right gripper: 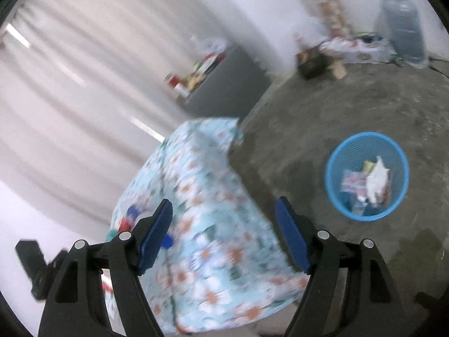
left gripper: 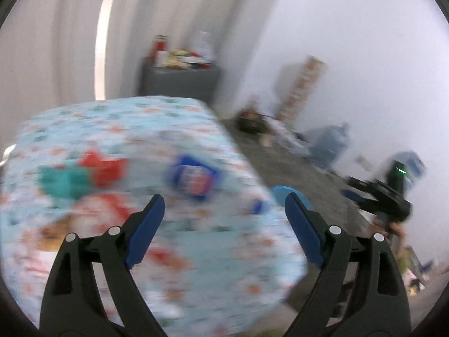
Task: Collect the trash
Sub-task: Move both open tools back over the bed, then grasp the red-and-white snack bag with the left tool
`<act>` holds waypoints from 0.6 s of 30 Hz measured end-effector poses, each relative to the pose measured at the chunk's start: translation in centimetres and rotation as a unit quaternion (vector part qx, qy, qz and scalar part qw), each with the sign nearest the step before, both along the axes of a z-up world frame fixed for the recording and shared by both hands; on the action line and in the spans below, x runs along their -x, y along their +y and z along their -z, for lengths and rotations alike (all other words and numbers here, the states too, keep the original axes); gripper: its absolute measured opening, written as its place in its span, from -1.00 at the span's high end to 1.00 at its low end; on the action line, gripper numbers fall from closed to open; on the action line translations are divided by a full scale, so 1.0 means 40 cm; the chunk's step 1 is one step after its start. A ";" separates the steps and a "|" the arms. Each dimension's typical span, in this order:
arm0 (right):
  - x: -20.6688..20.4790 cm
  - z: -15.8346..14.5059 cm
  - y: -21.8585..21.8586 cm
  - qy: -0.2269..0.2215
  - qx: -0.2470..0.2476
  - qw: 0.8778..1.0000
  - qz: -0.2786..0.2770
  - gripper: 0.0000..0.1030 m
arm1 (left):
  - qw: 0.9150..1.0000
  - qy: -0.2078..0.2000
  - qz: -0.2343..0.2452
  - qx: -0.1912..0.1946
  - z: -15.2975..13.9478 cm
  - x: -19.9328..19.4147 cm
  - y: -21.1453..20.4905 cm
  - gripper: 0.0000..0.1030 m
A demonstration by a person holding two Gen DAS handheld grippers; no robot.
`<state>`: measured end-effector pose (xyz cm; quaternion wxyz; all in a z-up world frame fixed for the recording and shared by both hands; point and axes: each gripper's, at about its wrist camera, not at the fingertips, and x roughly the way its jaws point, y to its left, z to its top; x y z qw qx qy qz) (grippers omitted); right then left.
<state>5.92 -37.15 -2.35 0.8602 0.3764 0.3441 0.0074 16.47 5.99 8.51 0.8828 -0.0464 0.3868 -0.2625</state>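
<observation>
A table with a light blue floral cloth carries blurred trash: a blue wrapper, a red wrapper, a green wrapper and a red-white wrapper. My left gripper is open and empty above the table, just short of the blue wrapper. My right gripper is open and empty above the table's right edge. A blue mesh basket stands on the floor to the right, holding several wrappers. The right gripper's body shows in the left wrist view.
A grey cabinet with bottles and packets stands behind the table by white curtains. Large water jugs, boxes and clutter line the far wall. The floor is grey concrete. Both views are motion-blurred.
</observation>
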 end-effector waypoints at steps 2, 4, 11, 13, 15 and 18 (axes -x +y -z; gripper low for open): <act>-0.018 -0.006 0.050 0.000 -0.002 1.000 -0.025 -0.43 | 1.000 0.023 0.001 -0.008 0.023 -0.049 0.086 -0.62; -0.037 -0.007 0.098 0.002 -0.005 0.999 -0.046 -0.43 | 0.998 0.057 -0.014 -0.016 0.062 -0.104 0.155 -0.62; -0.066 -0.025 0.204 0.008 0.002 0.997 -0.082 -0.43 | 0.994 0.107 0.007 -0.019 0.173 -0.173 0.244 -0.62; -0.070 -0.028 0.225 0.009 0.004 0.996 -0.086 -0.43 | 0.994 0.101 0.017 -0.027 0.175 -0.164 0.240 -0.62; -0.078 -0.029 0.243 0.013 0.003 0.996 -0.093 -0.43 | 0.995 0.084 0.027 -0.037 0.169 -0.156 0.249 -0.62; -0.094 -0.025 0.270 0.018 0.004 0.995 -0.103 -0.43 | 0.995 0.083 0.027 -0.048 0.179 -0.165 0.262 -0.62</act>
